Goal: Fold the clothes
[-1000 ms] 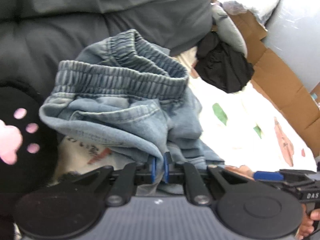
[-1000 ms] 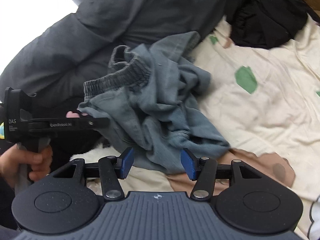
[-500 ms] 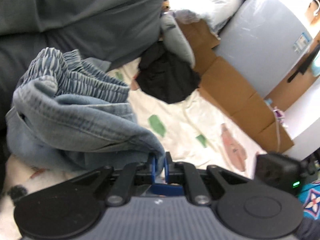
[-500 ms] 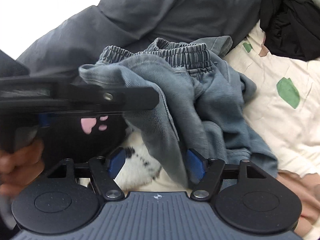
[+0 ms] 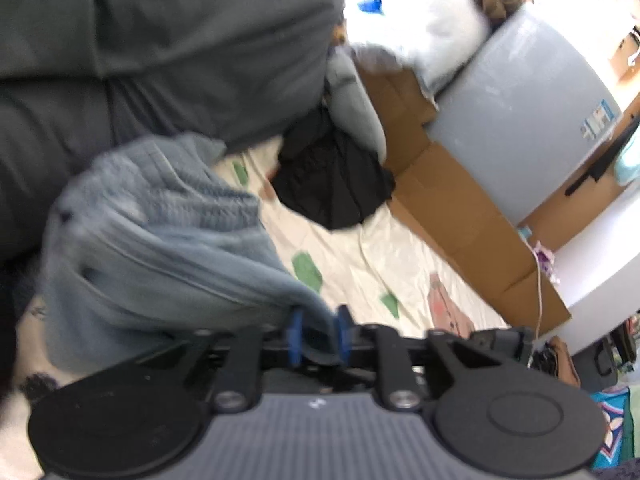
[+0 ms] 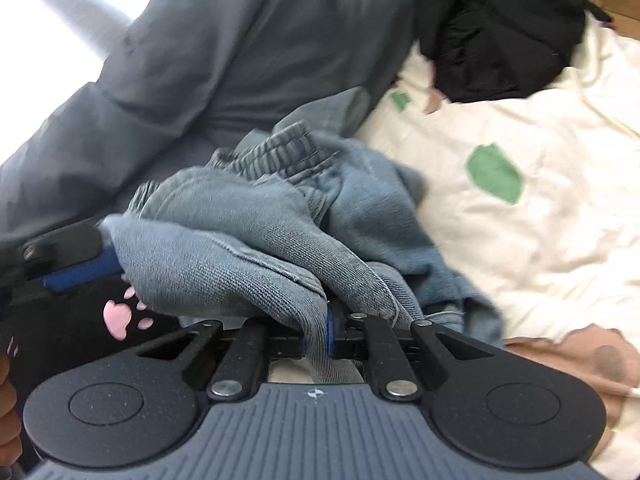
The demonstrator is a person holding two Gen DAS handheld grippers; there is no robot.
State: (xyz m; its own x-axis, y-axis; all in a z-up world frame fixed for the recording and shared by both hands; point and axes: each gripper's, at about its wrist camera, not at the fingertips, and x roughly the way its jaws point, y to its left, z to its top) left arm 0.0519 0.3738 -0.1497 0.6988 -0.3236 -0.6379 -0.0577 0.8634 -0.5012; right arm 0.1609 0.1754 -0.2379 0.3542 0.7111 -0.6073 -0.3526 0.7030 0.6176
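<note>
The blue jeans (image 6: 256,240) hang bunched between both grippers — a hand-over, by the look. The right gripper (image 6: 318,334) is closing on a fold; the left gripper (image 5: 318,338) is opening, cloth between its fingers. Next: pull the waistband straight.

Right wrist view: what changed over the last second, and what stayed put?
The right gripper, open beside the blue denim trousers earlier, is closing on a fold of them. The left gripper, clamped before, is opening with denim still between its pads, and the bundle has lifted. The black garment and the cream patterned sheet stayed where they were.
</note>
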